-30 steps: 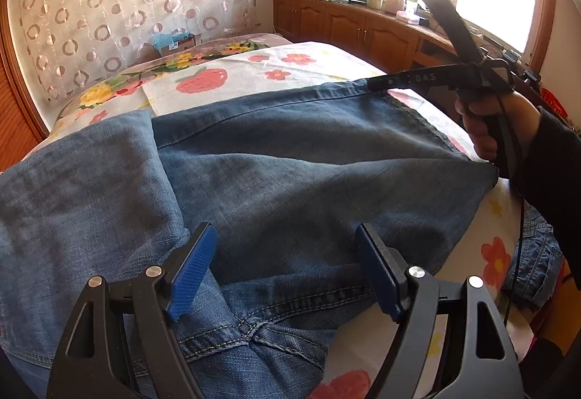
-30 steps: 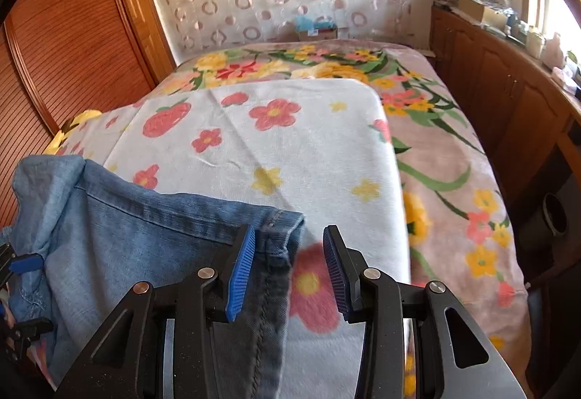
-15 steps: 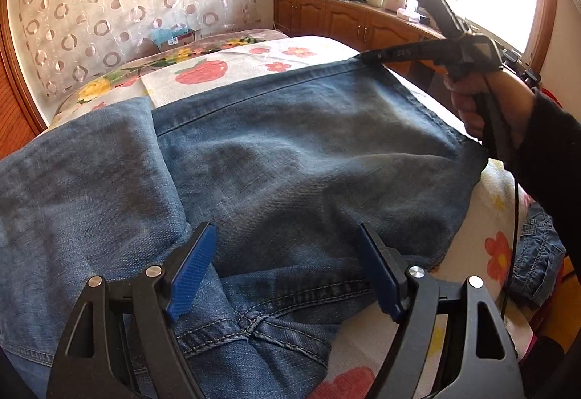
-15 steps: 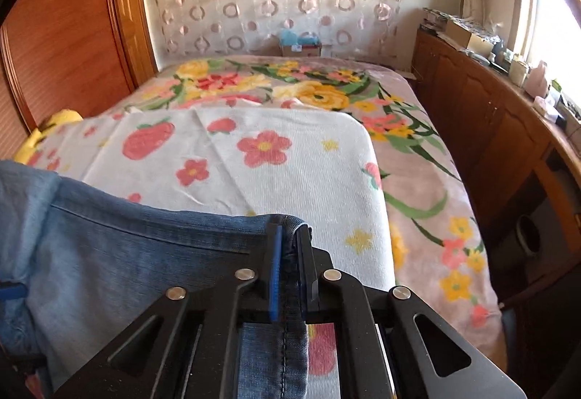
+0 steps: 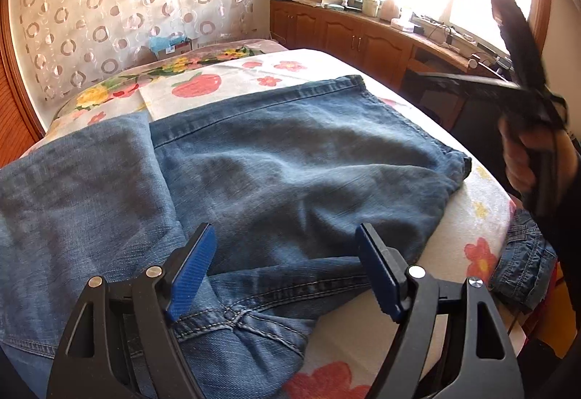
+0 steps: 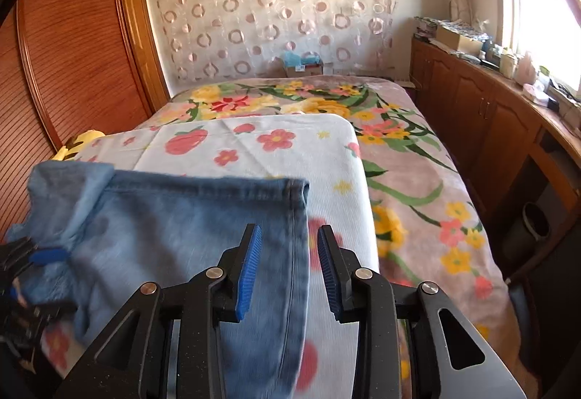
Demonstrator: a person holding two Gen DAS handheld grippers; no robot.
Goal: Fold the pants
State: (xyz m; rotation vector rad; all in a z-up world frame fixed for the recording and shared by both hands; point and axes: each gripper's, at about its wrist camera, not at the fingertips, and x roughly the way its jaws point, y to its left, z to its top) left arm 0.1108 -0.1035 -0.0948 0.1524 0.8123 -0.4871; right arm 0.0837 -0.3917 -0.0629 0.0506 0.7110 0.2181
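Blue jeans [image 5: 276, 174] lie on the flowered white sheet of the bed, one leg folded across with its hem [image 5: 316, 90] at the far side. My left gripper [image 5: 287, 272] is open just above the crotch seam [image 5: 232, 317], holding nothing. In the right wrist view the jeans leg [image 6: 189, 217] lies flat, its hem corner [image 6: 296, 190] free. My right gripper [image 6: 288, 270] is open above the leg's right edge, empty. It also shows raised at the right in the left wrist view [image 5: 523, 86].
The white flowered sheet [image 6: 276, 145] lies over a pink floral blanket [image 6: 410, 159] on the bed. Wooden cabinets [image 6: 483, 108] with clutter line the right wall under a window. A wooden wardrobe [image 6: 72, 65] stands left. More denim [image 5: 523, 264] hangs off the bed's right edge.
My right gripper was shut on the leg hem half a second ago; it has opened, let the hem drop flat on the bed, and drawn back and up. The left gripper has stayed put.
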